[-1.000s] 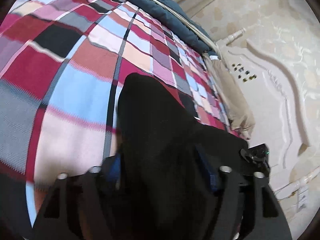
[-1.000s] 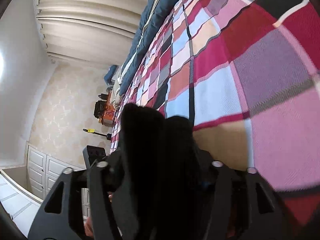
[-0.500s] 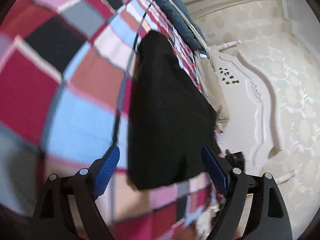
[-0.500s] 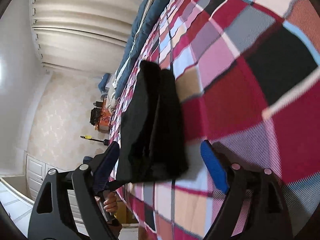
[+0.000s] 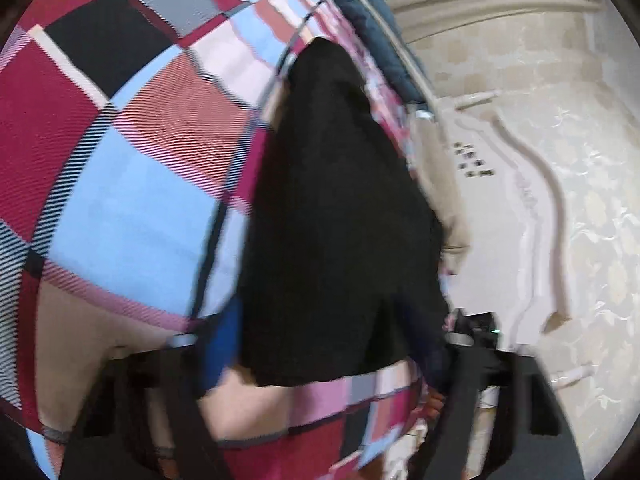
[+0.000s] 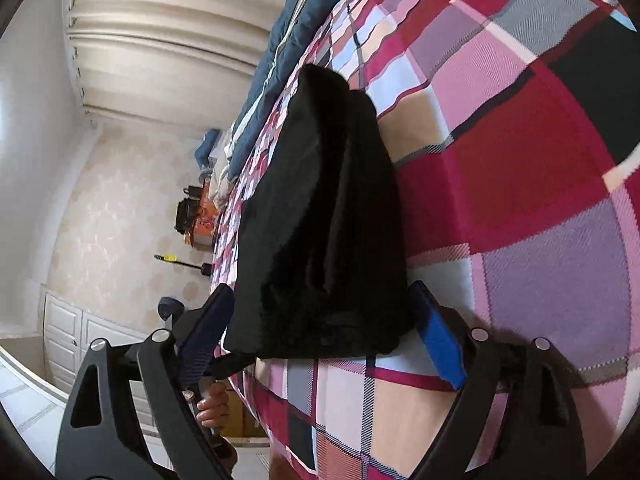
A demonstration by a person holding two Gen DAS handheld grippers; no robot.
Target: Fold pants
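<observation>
Both sets of open jaws flank the folded black pants [image 6: 320, 216].

The right gripper [image 6: 320, 340] is all matte black plastic, two chunky fingers with cut-out triangular holes in the frame and shiny silver screw heads at the pivots. Each finger ends in a ribbed bright-blue pad [image 6: 440, 344]. The left gripper [image 5: 324, 344] looks like the same build, black arms, silver screws, blue pads, but it's pretty blurred. Fingers of a hand [image 6: 212, 400] wrap a black handle down low.
</observation>
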